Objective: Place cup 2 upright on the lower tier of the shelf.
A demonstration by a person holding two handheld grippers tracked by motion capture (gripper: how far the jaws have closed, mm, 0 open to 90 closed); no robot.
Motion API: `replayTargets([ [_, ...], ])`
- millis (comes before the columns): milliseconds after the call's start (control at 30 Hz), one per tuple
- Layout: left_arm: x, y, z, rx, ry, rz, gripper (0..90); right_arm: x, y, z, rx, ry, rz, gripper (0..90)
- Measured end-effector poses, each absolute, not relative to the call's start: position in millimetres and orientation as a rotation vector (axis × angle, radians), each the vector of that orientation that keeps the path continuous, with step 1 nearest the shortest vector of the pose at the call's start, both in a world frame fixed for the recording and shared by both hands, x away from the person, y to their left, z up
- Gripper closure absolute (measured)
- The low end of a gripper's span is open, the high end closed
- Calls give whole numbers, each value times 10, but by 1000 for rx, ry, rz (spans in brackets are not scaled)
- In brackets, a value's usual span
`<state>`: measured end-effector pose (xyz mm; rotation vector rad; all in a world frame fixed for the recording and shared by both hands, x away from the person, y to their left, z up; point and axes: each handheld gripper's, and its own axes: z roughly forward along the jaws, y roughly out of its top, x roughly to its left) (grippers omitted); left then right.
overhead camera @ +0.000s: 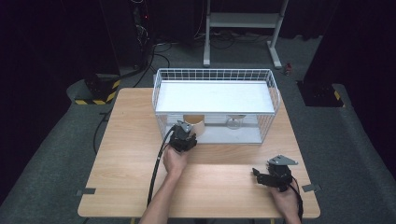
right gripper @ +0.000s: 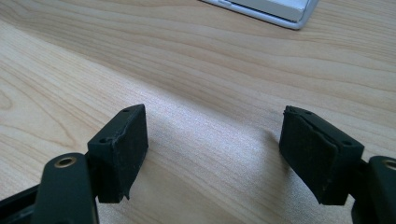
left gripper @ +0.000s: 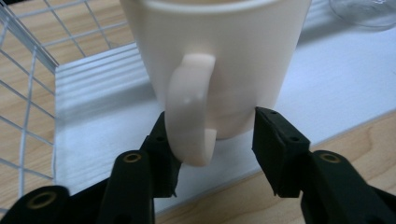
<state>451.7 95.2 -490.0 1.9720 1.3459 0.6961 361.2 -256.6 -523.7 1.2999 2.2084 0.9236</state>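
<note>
A cream mug point(overhead camera: 194, 122) point(left gripper: 219, 56) stands upright on the white floor of a wire basket point(overhead camera: 215, 74), at its open front. Its handle point(left gripper: 189, 112) faces my left gripper point(overhead camera: 184, 135) point(left gripper: 215, 140). The black jaws sit on either side of the mug's lower part and press against it, the left pad tucked behind the handle. My right gripper point(overhead camera: 259, 175) point(right gripper: 215, 144) hovers low over the bare wood at the table's front right, open with nothing between its pads.
A clear glass point(overhead camera: 235, 122) point(left gripper: 364, 11) stands in the basket to the right of the mug. A white shelf point(overhead camera: 215, 97) covers the basket's upper level. Wire mesh point(left gripper: 28, 93) closes the basket's left side. The wooden table point(overhead camera: 130, 154) spreads in front.
</note>
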Motion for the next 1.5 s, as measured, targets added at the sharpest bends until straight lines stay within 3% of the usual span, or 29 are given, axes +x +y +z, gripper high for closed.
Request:
replayTargets([
  [600,4702,922,-4903,1959,1377,654,674,3611,-2565,-5237,1304,2208,923,236],
  [867,4795,912,-4884,1983,1363,664,694,3610,-2564,-5236,1308,2208,923,236],
  [933,4793,901,-4897,1975,1374,648,681,3610,-2564,-5236,1308,2208,923,237],
  [1267,4650,994,-4828,1933,1341,630,409,3610,-2564,-5236,1309,2208,923,237],
  [1500,4525,1117,-4771,1918,1305,626,365,3611,-2564,-5236,1309,2208,924,237],
])
